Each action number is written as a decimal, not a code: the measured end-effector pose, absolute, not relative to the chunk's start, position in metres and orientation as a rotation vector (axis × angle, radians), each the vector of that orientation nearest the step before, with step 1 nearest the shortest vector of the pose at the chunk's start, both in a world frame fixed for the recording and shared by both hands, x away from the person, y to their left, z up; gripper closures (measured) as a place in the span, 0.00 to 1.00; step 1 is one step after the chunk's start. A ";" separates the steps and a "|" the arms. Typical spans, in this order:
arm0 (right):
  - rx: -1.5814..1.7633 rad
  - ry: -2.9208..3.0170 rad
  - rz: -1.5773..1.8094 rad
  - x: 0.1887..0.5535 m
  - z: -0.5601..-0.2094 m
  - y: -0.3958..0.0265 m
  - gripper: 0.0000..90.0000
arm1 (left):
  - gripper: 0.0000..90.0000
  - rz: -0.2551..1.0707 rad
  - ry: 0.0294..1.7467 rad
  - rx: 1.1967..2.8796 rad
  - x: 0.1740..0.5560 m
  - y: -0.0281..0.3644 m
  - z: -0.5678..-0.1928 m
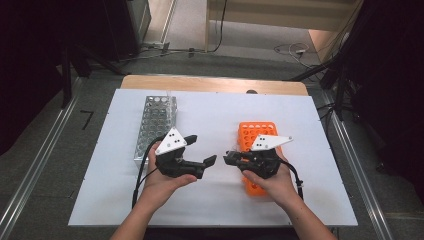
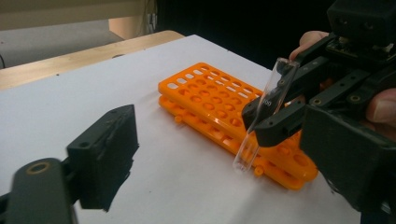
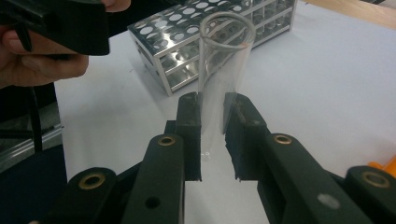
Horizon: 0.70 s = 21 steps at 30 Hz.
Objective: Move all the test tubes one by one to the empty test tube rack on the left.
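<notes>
Right gripper [image 3: 212, 140]: jaws closed on a clear glass tube [image 3: 222, 70], the pads pressing its lower part from both sides. In the right gripper view the tube stands up between the pads with its open mouth at the top and its rounded end just below them. In the left gripper view the right gripper [image 2: 268, 119] holds the tube [image 2: 266, 116] tilted, mouth up and away, closed end down, hanging above the near edge of the orange rack [image 2: 210, 102]; whether the end touches that rack cannot be told. In the high view the right gripper [image 1: 231, 159] sits over the left edge of the orange rack [image 1: 257, 131], gripped by the right hand [image 1: 272, 182], and points toward the left gripper [image 1: 200, 150]. Left gripper: jaws apart with nothing between them; one black pad [image 2: 105, 156] shows in its own view, clear of the tube. The left hand [image 1: 165, 182] holds it just right of the metal rack [image 1: 155, 122], the two grippers near each other but not touching. Metal rack: upright on the white sheet [image 1: 210, 200], left of centre, holes showing no tubes. Orange rack: flat on the sheet, right of centre, well apart from the metal rack.
</notes>
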State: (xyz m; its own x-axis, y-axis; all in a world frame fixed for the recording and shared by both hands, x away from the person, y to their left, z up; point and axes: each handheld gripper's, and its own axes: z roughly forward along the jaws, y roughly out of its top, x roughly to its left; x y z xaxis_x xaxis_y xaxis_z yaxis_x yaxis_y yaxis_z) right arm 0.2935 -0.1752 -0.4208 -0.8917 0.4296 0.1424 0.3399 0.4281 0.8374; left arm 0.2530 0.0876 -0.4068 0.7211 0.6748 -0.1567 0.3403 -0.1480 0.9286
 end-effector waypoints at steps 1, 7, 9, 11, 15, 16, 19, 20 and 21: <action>0.691 2.578 1.476 0.293 -0.421 -0.174 0.82 | 0.20 0.354 0.802 1.755 0.252 0.086 -0.406; 0.655 2.602 1.470 0.288 -0.422 -0.166 0.82 | 0.38 0.338 0.753 1.774 0.249 0.077 -0.405; 0.645 2.613 1.468 0.286 -0.422 -0.164 0.82 | 0.44 0.333 0.735 1.778 0.247 0.074 -0.405; 0.632 2.616 1.470 0.285 -0.423 -0.162 0.82 | 0.49 0.327 0.720 1.782 0.247 0.072 -0.405; 0.619 2.625 1.471 0.283 -0.423 -0.159 0.82 | 0.57 0.316 0.694 1.782 0.245 0.068 -0.405; 0.619 2.630 1.468 0.283 -0.423 -0.158 0.82 | 0.59 0.318 0.692 1.783 0.245 0.067 -0.404; 0.605 2.636 1.470 0.281 -0.422 -0.156 0.82 | 0.63 0.306 0.678 1.782 0.245 0.065 -0.405; 0.601 2.641 1.468 0.280 -0.422 -0.155 0.82 | 0.64 0.305 0.675 1.784 0.244 0.065 -0.405; 0.599 2.643 1.468 0.279 -0.422 -0.154 0.82 | 0.65 0.304 0.670 1.788 0.244 0.064 -0.405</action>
